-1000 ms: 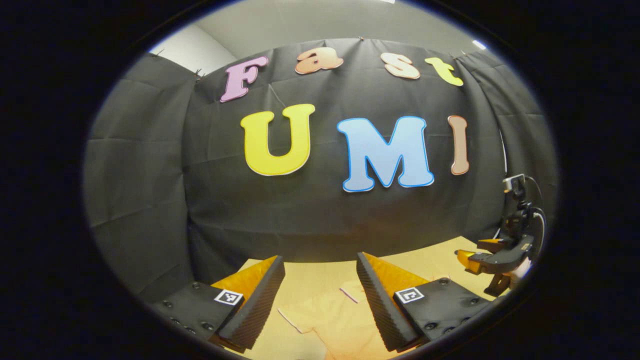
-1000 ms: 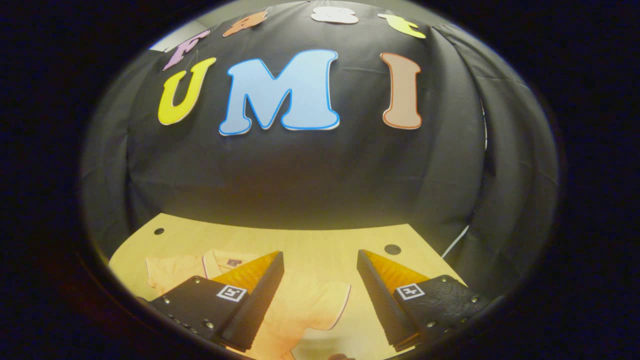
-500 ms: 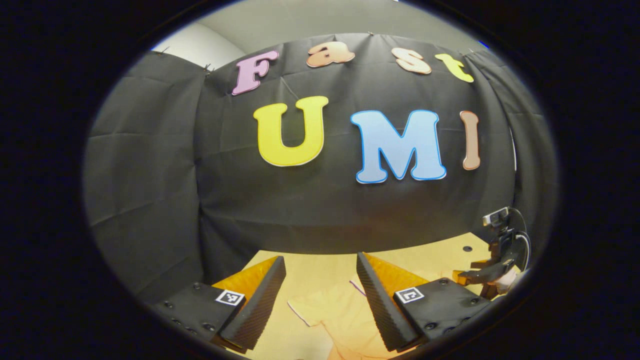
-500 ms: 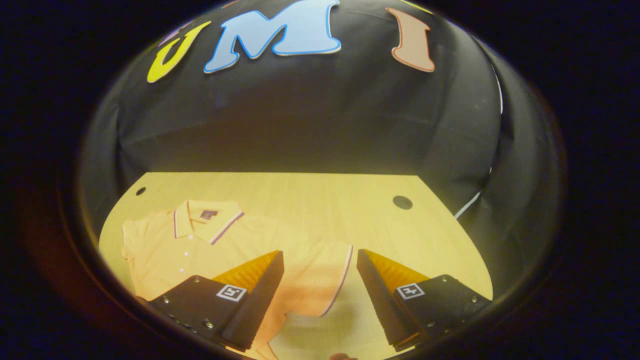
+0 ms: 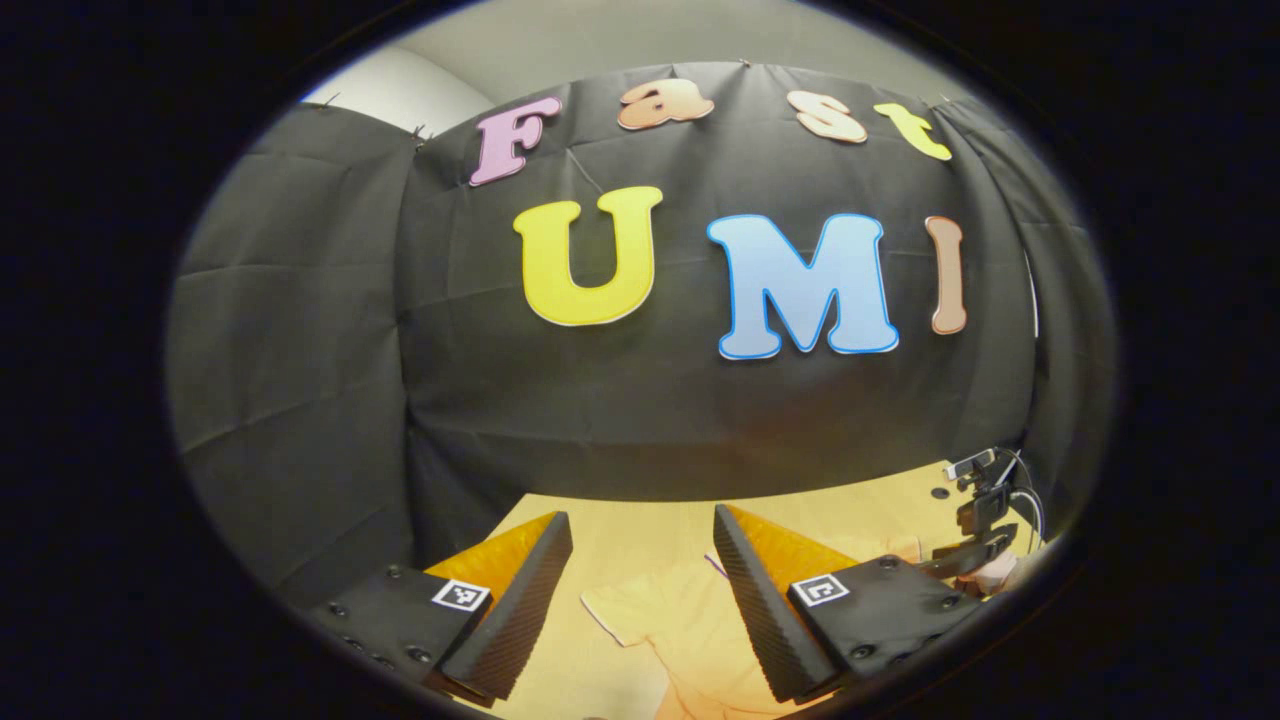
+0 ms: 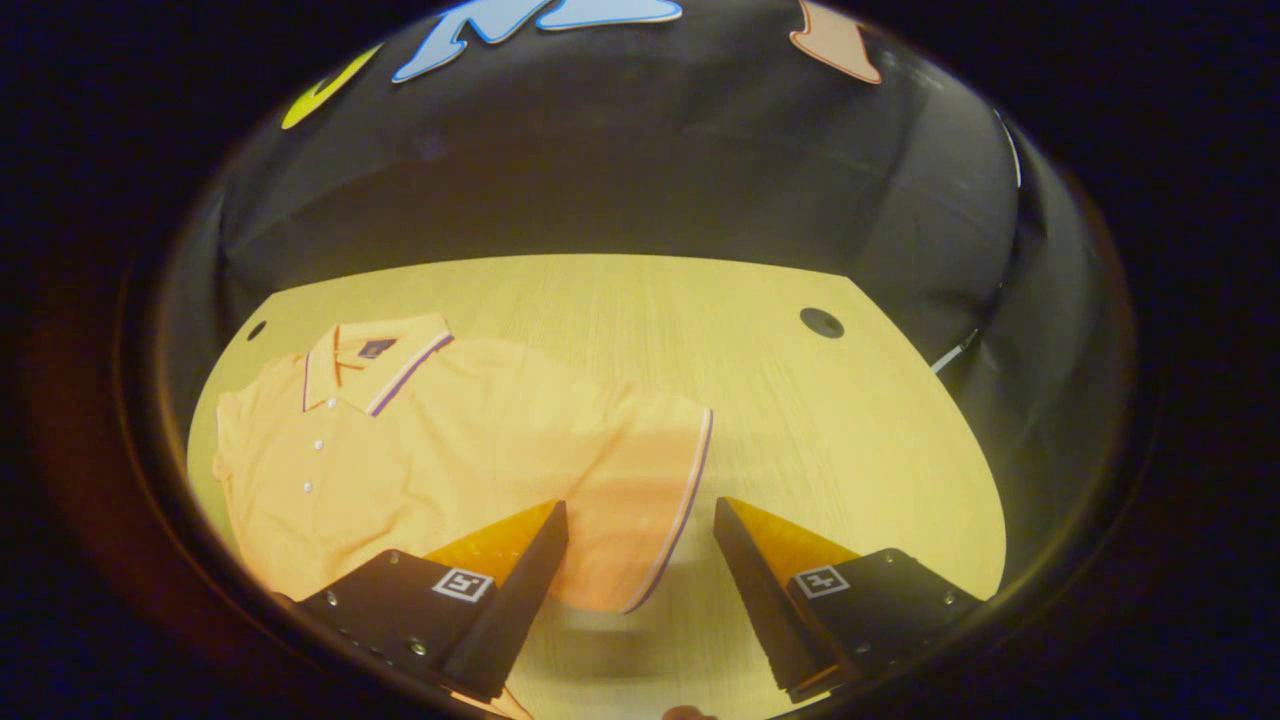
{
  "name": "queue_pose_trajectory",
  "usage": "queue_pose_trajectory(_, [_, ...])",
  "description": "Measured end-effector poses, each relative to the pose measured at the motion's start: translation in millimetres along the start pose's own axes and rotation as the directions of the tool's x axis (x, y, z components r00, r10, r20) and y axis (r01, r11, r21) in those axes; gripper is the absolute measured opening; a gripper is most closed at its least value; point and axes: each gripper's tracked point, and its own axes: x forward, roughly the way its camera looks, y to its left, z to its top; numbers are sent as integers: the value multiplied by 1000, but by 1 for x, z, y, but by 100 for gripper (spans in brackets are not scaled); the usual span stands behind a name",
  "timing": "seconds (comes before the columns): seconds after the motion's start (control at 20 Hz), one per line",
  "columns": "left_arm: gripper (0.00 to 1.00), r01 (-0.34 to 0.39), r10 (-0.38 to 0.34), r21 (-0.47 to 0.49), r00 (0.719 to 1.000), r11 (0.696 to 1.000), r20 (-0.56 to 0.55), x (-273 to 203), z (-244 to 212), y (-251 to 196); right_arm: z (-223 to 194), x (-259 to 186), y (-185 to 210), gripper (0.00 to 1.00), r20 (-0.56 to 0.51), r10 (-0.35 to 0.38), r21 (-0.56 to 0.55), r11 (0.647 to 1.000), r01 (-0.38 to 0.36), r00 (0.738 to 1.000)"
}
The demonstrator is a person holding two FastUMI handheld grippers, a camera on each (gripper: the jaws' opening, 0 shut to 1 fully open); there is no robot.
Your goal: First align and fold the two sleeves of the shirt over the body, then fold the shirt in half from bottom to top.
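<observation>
Both sleeves are lying unfolded; the shirt [image 6: 400,450] is lying flat on the table [image 6: 820,430]. I am holding my right gripper [image 6: 640,560], fingers apart, over its sleeve [image 6: 650,480], and my left gripper [image 5: 640,580], also apart, above the other sleeve [image 5: 640,615]. Next, I judge, comes pinching each cuff.

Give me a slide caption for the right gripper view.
Open right gripper poised over the sleeve of a shirt lying flat.

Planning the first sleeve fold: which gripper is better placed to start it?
Right, probably. The right gripper hangs open with the striped cuff of one sleeve between its fingers. The left gripper, also open, faces the other sleeve but looks more level, toward the wall.
</observation>
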Motion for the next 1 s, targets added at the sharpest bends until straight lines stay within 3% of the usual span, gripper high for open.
queue_pose_trajectory(0.4, [94,-3,3,-12,1000,1000,-14,0,-2,0,-11,6,4,90,-33,42,90,995,-39,999])
queue_pose_trajectory(0.5, [94,-1,0,-19,1000,1000,-19,-1,-3,-1,-10,5,11,68,-52,78,75,994,-73,996])
queue_pose_trajectory(0.55, [94,1,-2,-24,1000,1000,-22,-1,-3,-1,-9,4,14,47,-60,92,79,993,-88,994])
queue_pose_trajectory(0.6, [94,4,-5,-27,1000,1000,-24,-1,-3,-1,-9,6,18,39,-69,112,97,990,-105,991])
queue_pose_trajectory(0.65, [94,6,-7,-30,1000,1000,-25,-1,-3,-2,-9,6,18,16,-80,117,128,986,-106,990])
queue_pose_trajectory(0.75, [94,7,-8,-30,1000,1000,-30,0,-4,-1,-7,5,14,14,-95,126,182,977,-107,987])
queue_pose_trajectory(0.8, [94,8,-9,-30,999,1000,-33,-1,-5,-1,-8,6,15,4,-98,124,201,974,-103,987])
queue_pose_trajectory(1.0, [94,3,-5,-32,999,999,-41,-1,-5,-1,-6,5,19,3,-129,99,211,975,-71,987])
